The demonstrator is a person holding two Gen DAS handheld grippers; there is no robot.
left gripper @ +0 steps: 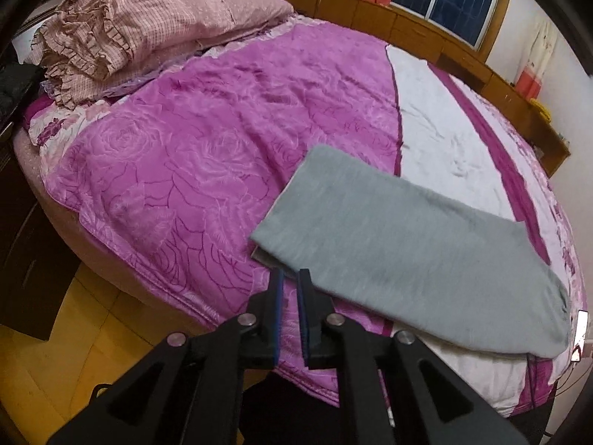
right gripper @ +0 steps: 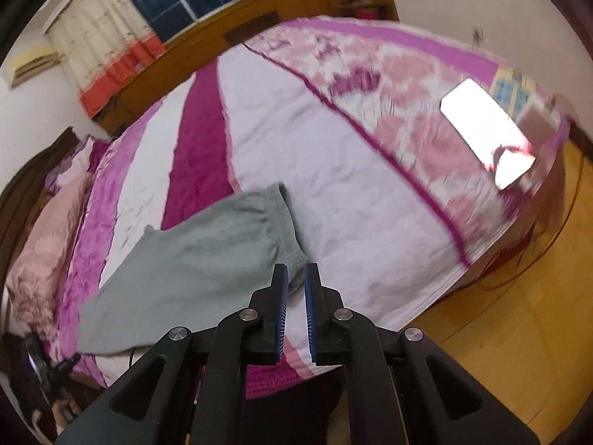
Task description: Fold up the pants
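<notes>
Grey pants [left gripper: 404, 244] lie folded lengthwise on the bed, near its front edge. In the right wrist view the pants [right gripper: 192, 270] show their elastic waistband end [right gripper: 285, 218] nearest the gripper. My left gripper [left gripper: 291, 278] is slightly open and empty, its tips just short of the pants' near left corner. My right gripper [right gripper: 296, 274] is slightly open and empty, its tips right at the waistband corner, not closed on it.
The bed carries a magenta rose-pattern blanket [left gripper: 192, 155] and a white and pink cover [right gripper: 333, 170]. A pink checked quilt [left gripper: 148, 26] is piled at the head. A phone [right gripper: 485, 129] lies near the bed's corner. Yellow wooden floor [right gripper: 500, 333] surrounds the bed.
</notes>
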